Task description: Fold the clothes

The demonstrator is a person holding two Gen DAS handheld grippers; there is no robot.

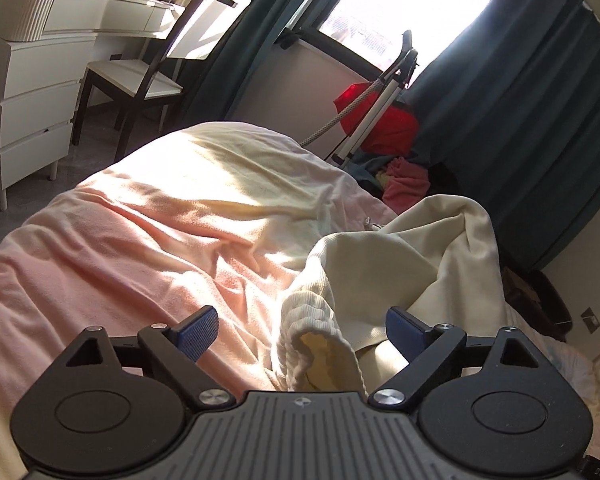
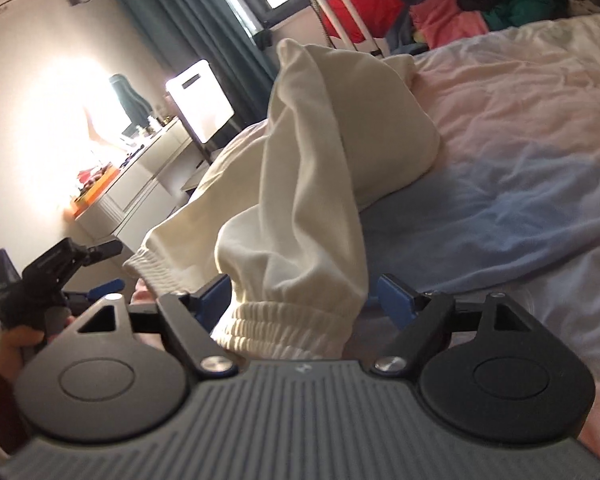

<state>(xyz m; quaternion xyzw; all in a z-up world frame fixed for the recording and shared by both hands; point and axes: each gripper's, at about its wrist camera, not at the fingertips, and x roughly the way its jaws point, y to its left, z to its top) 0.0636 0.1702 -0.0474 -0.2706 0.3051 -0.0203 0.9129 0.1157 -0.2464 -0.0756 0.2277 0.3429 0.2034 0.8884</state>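
Both my grippers, left [image 1: 302, 330] and right [image 2: 300, 294], stand released around ribbed cuffs [image 2: 288, 320] of the cream trousers [image 1: 412, 248]. Risk: fingers closing on one fabric layer, slipping toward six o'clock.

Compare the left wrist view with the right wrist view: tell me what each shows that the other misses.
Left wrist only: the dark chair by the white drawers.

Right wrist only: the left gripper, open, held in the person's hand.

Both: the cream sweatpants on the pink bed cover, a ribbed cuff between each open gripper's fingers, and the red bag under the window.
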